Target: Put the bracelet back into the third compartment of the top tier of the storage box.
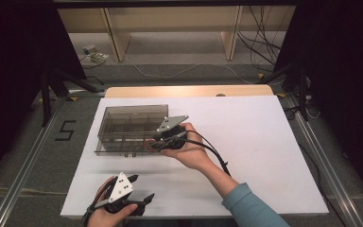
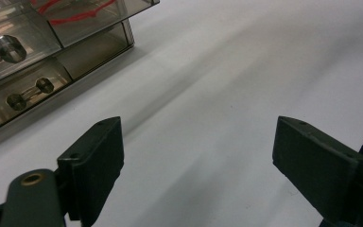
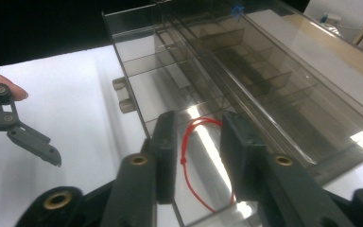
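Right gripper (image 1: 157, 143) – held in right hand (image 1: 189, 149), forearm in blue sleeve reaching in from bottom right, jaws pointing left, part open with narrow gap in right gripper view. Left gripper (image 1: 144, 198) – in left hand (image 1: 105, 215) at near table edge, jaws spread wide, nothing between them, pointing right.

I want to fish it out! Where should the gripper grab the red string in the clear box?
Probably the near curve of the red string, coming straight down from above. The loop lies flat on the floor of an open compartment in the clear box, whose walls block the sides.
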The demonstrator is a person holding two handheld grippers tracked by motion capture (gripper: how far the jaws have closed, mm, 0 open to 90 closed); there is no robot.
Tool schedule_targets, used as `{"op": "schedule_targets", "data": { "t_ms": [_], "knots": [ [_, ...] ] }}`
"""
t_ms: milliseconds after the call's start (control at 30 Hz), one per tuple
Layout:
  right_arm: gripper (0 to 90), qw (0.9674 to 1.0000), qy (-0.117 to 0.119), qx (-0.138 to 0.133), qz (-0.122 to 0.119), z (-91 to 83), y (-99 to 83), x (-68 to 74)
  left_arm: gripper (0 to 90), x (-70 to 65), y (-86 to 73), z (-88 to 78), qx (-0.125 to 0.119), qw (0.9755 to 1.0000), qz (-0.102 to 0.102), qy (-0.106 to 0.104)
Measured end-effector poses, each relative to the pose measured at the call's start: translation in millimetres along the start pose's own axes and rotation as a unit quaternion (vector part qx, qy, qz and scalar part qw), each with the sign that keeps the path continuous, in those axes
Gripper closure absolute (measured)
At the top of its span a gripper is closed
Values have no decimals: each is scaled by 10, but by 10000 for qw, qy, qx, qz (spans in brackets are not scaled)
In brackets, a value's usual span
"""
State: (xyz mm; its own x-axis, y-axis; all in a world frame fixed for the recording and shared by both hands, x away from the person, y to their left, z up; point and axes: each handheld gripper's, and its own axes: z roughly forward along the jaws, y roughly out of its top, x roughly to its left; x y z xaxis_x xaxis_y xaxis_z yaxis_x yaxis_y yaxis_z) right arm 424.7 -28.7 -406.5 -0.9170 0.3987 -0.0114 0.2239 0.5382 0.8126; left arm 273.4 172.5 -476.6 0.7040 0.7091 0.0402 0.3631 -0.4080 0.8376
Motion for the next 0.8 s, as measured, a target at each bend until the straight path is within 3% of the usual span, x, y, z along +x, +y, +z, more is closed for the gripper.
{"op": "schedule_targets", "data": {
  "t_ms": [300,533,800],
  "knots": [
    [521,9998,-164,-100,94,-147,-67,-38,171,0,-1,3,-20,10000,-15,21],
    [383,9993,-363,-16,129,-270,-128,-50,170,6,-1,-3,-36,10000,-23,27],
    [292,9979,-585,-73,272,-519,-289,-72,171,17,-3,-9,-65,9999,-74,66]
  ]
}}
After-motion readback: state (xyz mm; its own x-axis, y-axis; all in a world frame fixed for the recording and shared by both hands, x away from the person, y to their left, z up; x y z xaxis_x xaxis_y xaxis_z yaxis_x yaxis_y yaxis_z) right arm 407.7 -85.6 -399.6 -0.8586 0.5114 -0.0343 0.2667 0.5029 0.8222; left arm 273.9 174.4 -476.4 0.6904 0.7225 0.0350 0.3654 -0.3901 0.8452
